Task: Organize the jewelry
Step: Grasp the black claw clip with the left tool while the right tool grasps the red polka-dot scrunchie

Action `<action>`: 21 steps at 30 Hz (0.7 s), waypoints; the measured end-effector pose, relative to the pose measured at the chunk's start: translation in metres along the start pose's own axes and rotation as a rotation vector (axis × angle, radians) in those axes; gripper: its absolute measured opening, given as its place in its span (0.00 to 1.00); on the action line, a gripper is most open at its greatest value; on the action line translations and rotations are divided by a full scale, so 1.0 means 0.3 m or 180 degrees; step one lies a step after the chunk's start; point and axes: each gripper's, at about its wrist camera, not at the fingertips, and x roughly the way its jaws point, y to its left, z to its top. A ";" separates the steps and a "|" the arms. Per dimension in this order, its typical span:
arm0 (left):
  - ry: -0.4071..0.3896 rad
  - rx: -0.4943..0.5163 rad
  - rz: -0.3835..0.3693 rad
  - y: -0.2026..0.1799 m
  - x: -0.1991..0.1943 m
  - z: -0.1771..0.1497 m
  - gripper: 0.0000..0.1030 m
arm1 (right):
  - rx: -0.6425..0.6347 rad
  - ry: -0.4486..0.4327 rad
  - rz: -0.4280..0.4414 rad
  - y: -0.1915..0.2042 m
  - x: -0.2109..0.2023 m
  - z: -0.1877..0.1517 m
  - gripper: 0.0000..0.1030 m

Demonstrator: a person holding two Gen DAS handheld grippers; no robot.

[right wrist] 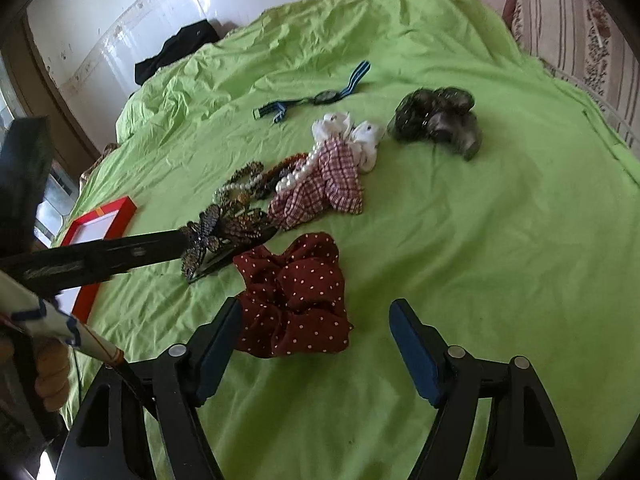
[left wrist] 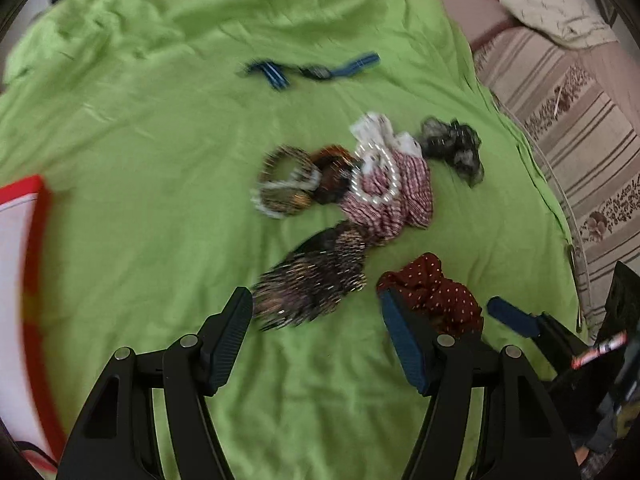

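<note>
On the green sheet [left wrist: 160,140] lies a dark beaded butterfly hair clip [left wrist: 312,284], just beyond the tips of my left gripper [left wrist: 314,308], which is open and holds nothing. In the right wrist view one of its fingers [right wrist: 132,252] reaches the clip [right wrist: 220,236]. A dark red white-dotted scrunchie [right wrist: 296,292] lies between the open fingers of my right gripper [right wrist: 316,320], close to the left finger and not pinched. Further off are a pearl bracelet [left wrist: 376,176], a checked scrunchie [right wrist: 320,188], beaded bracelets [left wrist: 284,184] and a dark sheer scrunchie [right wrist: 436,120].
A red-framed white box [right wrist: 100,224] sits at the left edge of the sheet. A watch with a blue striped strap [right wrist: 320,98] lies farther back. A black garment [right wrist: 176,52] is by the wall, and a striped sofa [left wrist: 580,140] borders the right side.
</note>
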 end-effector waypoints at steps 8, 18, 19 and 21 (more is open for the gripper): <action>0.0090 -0.0035 0.0091 -0.011 0.089 0.005 0.28 | 0.0107 0.0197 0.0135 -0.006 0.064 0.004 0.23; -0.0188 -0.0297 -0.0027 0.039 -0.149 -0.086 0.02 | -0.0024 0.0055 0.0194 0.070 -0.060 -0.015 0.12; -0.0219 -0.0321 -0.0032 0.049 -0.179 -0.101 0.02 | -0.0057 0.0038 0.0187 0.082 -0.078 -0.019 0.12; -0.0292 -0.0375 -0.0028 0.075 -0.239 -0.128 0.01 | -0.0097 0.0011 0.0185 0.103 -0.111 -0.021 0.12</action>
